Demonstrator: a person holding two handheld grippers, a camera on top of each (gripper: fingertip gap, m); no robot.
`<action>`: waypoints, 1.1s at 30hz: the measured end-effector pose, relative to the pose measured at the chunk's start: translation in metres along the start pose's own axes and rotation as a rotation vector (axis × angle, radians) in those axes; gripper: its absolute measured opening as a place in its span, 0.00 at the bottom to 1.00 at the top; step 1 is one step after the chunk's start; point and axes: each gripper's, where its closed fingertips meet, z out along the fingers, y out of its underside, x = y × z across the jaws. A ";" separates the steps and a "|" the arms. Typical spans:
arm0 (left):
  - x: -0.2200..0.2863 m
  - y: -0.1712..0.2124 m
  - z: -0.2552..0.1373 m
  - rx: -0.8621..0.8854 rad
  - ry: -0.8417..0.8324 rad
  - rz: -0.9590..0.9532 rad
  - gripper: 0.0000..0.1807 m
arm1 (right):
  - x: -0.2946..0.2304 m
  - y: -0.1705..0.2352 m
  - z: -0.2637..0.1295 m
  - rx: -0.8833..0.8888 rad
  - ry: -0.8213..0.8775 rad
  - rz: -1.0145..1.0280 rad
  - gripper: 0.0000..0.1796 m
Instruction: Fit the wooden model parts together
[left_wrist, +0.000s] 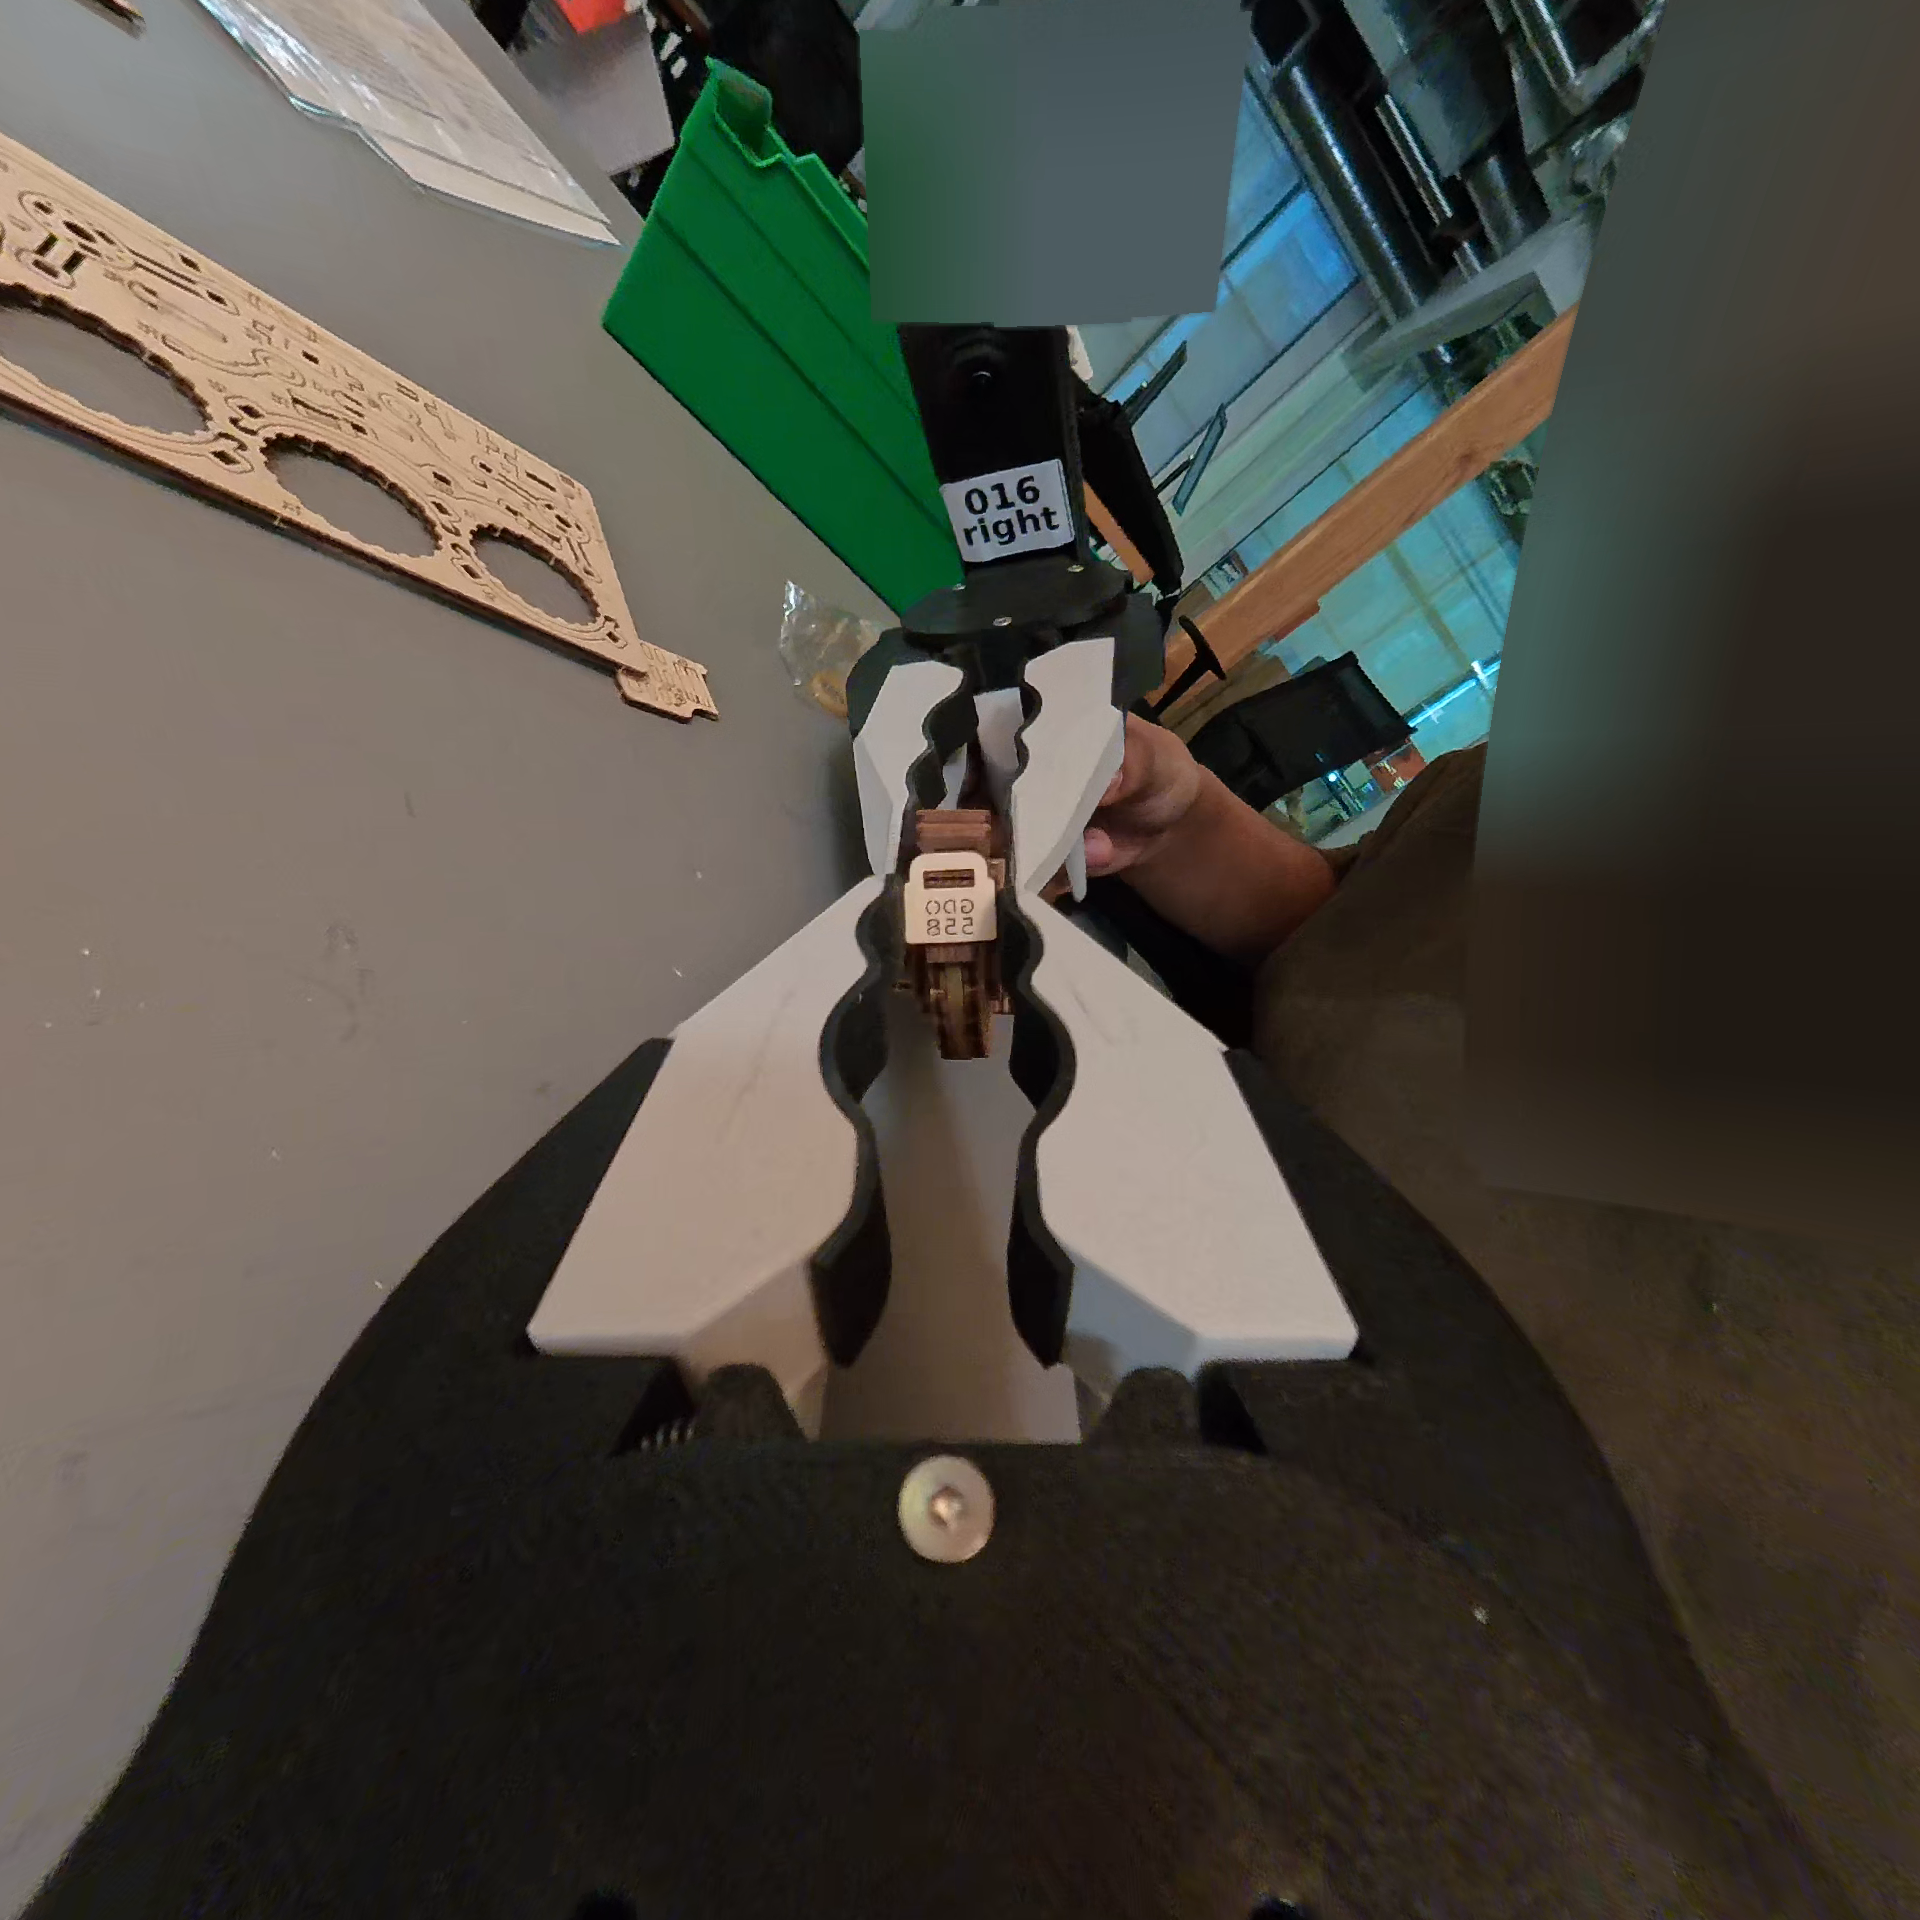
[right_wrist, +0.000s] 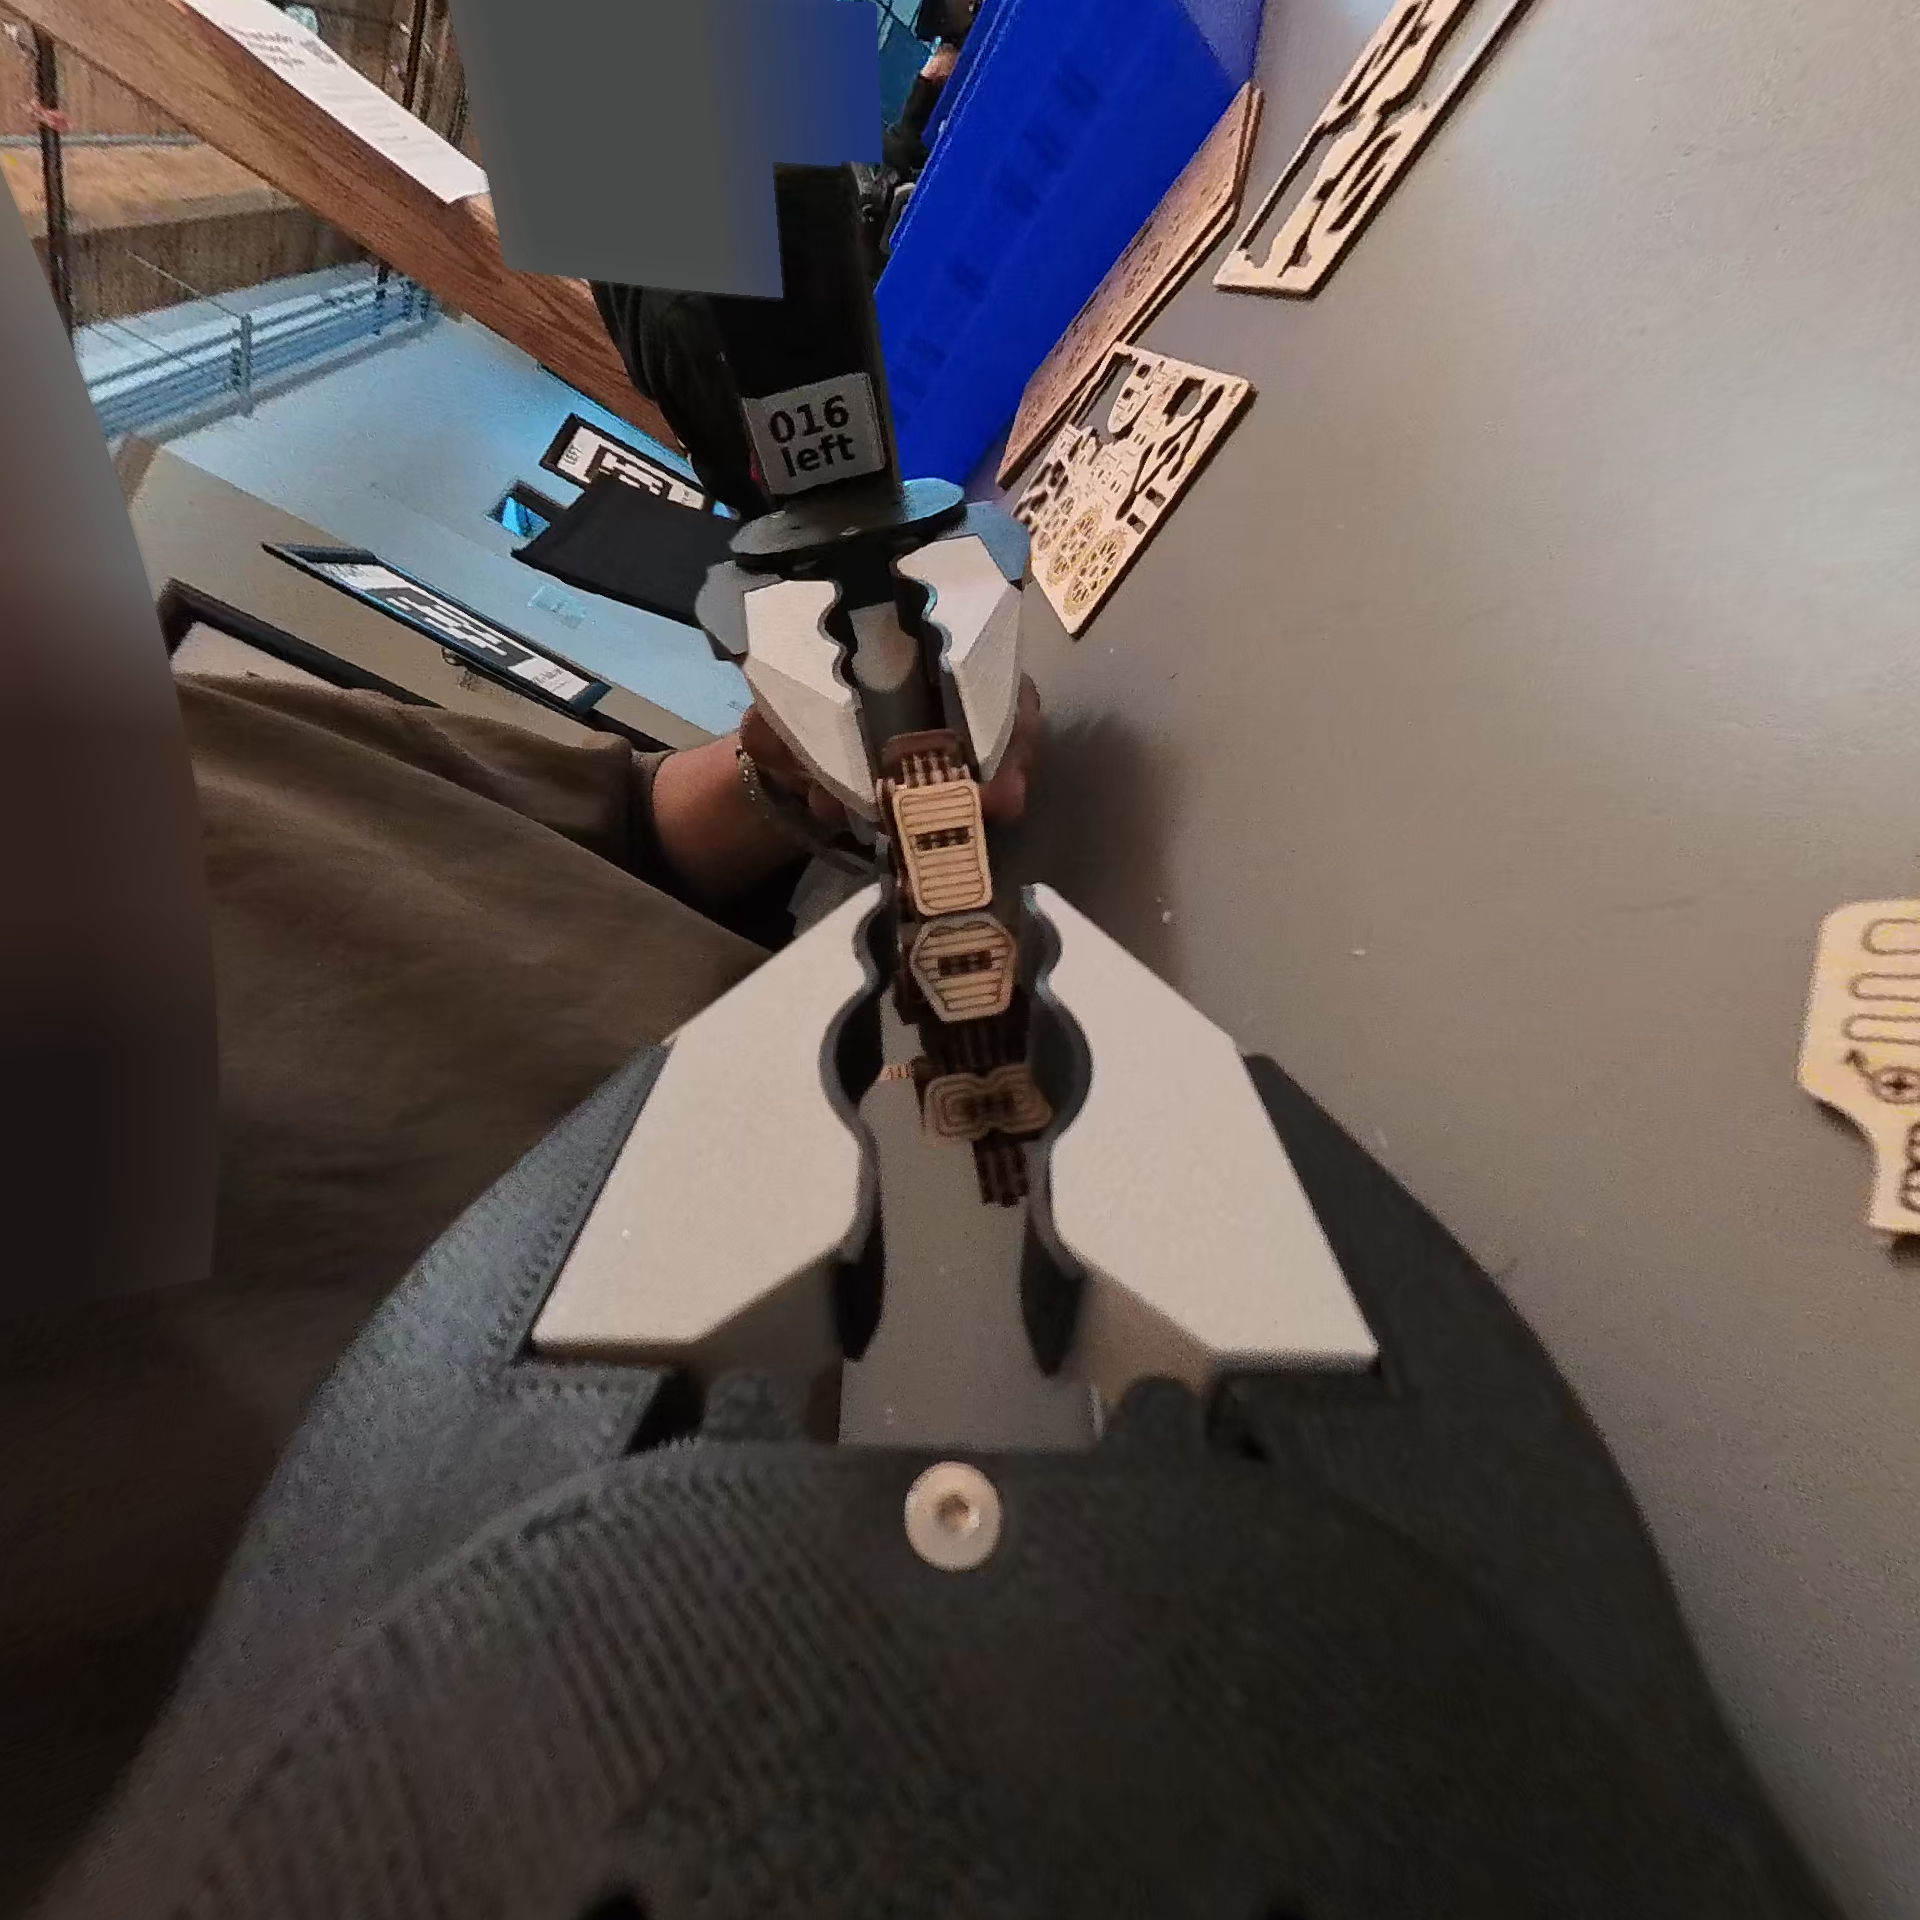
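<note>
We note the grey table (left_wrist: 312, 935) as the broad ground on the left side of the left wrist view and the right side of the right wrist view. Taking the wooden model (left_wrist: 951, 935) as our landmark, it sits mid-air off the table, gripped from both ends.

A green bin (left_wrist: 769, 353) stands beyond the model in the left wrist view; a blue bin (right_wrist: 1039, 229) stands beyond it in the right wrist view. A large punched plywood sheet (left_wrist: 312, 436), with round toothed cut-outs, lies flat on the table well left of the model. More cut sheets (right_wrist: 1132, 457) lie on the table beyond and to the right of the model in the right wrist view, and a pale loose piece (right_wrist: 1870, 1049) lies well to its right at the frame edge.

The left gripper (left_wrist: 951, 925) is clenched on the near end of the model. The right gripper (right_wrist: 956, 935) is closed round the opposite end, so the two tongs meet nose to nose with the model between. We see layered dark plywood with pale engraved plates on top. A hand (left_wrist: 1153, 800) shows behind the right gripper.
</note>
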 end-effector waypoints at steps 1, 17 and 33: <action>0.001 0.000 0.000 0.004 0.005 0.003 0.08 | -0.001 0.000 0.000 0.000 0.003 -0.017 0.11; 0.000 -0.001 0.000 0.002 -0.013 0.025 0.09 | 0.000 -0.005 -0.002 -0.001 0.135 -0.257 0.11; 0.003 -0.002 -0.003 0.006 -0.021 0.093 0.08 | -0.004 -0.006 0.000 -0.007 0.163 -0.342 0.12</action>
